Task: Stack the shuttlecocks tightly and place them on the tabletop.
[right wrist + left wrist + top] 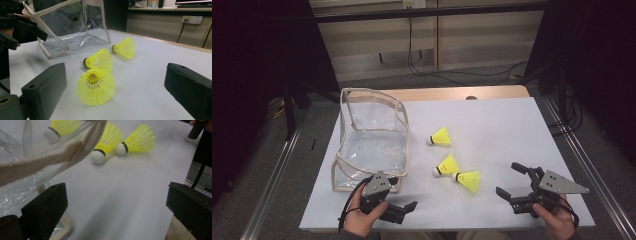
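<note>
Three yellow shuttlecocks (451,161) (lying flat) beside clear bag (371,142).

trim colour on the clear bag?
Cream/beige fabric trim along the edges of the clear bag; it shows best in the right gripper view.

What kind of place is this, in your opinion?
Probably an indoor lab or recording room: a white-covered table framed by metal rails, loose cables on the floor, and a wall socket beside a shelf.
</note>
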